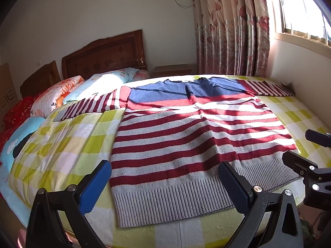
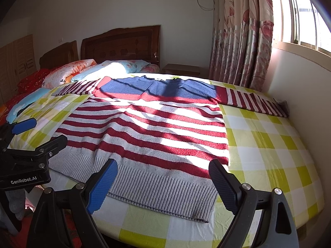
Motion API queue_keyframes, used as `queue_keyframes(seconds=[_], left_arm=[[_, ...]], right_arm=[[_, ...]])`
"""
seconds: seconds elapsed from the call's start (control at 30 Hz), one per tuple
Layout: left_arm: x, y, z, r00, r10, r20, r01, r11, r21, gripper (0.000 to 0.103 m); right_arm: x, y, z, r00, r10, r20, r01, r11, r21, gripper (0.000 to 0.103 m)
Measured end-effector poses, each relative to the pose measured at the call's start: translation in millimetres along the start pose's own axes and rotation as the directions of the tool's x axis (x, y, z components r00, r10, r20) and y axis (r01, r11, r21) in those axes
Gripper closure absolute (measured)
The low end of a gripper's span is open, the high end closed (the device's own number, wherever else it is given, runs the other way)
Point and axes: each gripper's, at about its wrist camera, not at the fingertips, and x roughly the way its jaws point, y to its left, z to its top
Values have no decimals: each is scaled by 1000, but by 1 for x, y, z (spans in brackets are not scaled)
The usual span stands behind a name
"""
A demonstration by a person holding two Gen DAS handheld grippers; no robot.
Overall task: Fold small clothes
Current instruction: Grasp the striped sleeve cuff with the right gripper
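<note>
Sweater (image 1: 198, 136): flat on the checked cloth (image 1: 68, 140), hem toward us, collar far, sleeves out sideways. Left gripper (image 1: 165, 186) and right gripper (image 2: 163, 184): both wide, empty, above the hem; we judge each nearest its own hem corner.
</note>
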Motion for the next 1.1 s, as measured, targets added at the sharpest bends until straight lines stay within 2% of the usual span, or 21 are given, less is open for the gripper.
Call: queue_keyframes(seconds=[0.07,0.13,0.2,0.3,0.43,0.57,0.63,0.77,0.87,0.93,1.0,1.07,1.1], left_arm=[[21,0,10,997,-33,-72,34,999,8,0],[48,1,26,987,-86,-136,88,996,8,0],[80,5,48,976,-126,-177,127,992,-10,0],[132,14,80,964,-156,-217,146,987,-62,0],[193,30,111,955,-183,-233,147,976,-161,0],[237,35,127,959,-121,-255,87,986,-142,0],[246,35,133,961,-92,-260,64,991,-115,0],[253,38,136,960,-100,-262,77,992,-97,0],[254,37,137,961,-99,-259,78,993,-92,0],[254,37,137,960,-105,-259,84,992,-93,0],[254,38,136,959,-111,-259,91,992,-90,0],[253,39,135,956,-121,-266,102,991,-84,0],[253,41,135,955,-124,-270,104,991,-87,0]], right_arm=[[10,-6,4,1000,-14,-19,14,1000,-11,13],[26,-21,9,998,0,-64,2,1000,26,23],[44,-45,17,993,34,-111,-23,995,101,27],[72,-96,32,989,31,-145,7,966,257,28],[103,-174,51,984,-25,-177,98,903,419,34],[142,-253,71,960,-159,-231,255,840,479,37],[164,-288,80,933,-229,-278,341,807,482,38],[196,-342,98,892,-315,-324,444,741,503,39],[213,-370,111,880,-343,-330,473,697,538,38],[223,-379,119,875,-355,-330,484,684,547,38],[229,-391,125,879,-354,-318,476,671,569,39],[229,-400,125,893,-343,-290,450,660,602,52],[226,-403,122,893,-351,-283,449,649,614,79]])
